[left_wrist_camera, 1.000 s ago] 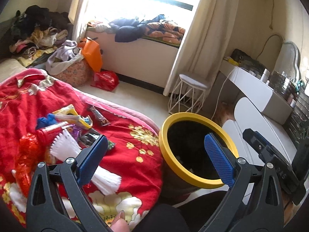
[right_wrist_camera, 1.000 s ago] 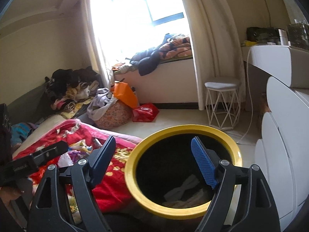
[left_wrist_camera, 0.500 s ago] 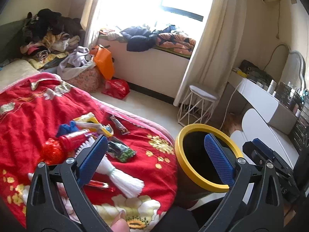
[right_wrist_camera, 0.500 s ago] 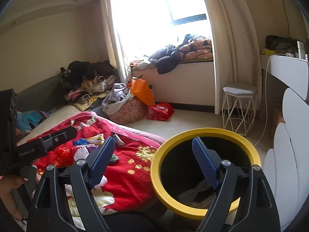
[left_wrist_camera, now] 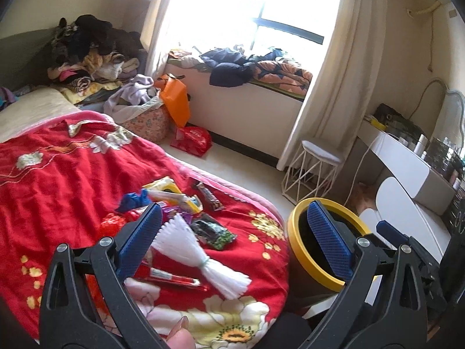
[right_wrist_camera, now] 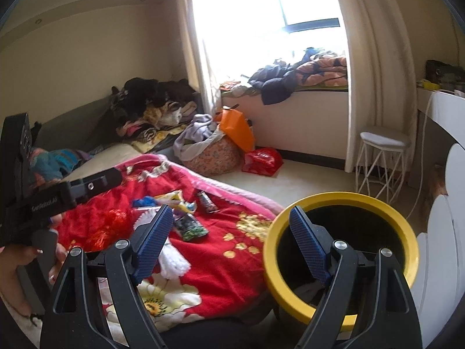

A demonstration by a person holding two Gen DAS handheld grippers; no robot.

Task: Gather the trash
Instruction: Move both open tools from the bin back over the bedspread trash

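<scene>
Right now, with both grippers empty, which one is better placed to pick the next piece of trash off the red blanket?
Left, probably: its hand-held gripper frames the white tassel, while the right faces the yellow-rimmed bin.

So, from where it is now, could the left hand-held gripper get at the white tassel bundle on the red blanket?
Probably yes. The left hand-held gripper is open and holds nothing, and the white tassel bundle lies uncovered on top of the red blanket, just ahead between its fingers. The red wrapper alongside looks like the only thing it might catch.
</scene>
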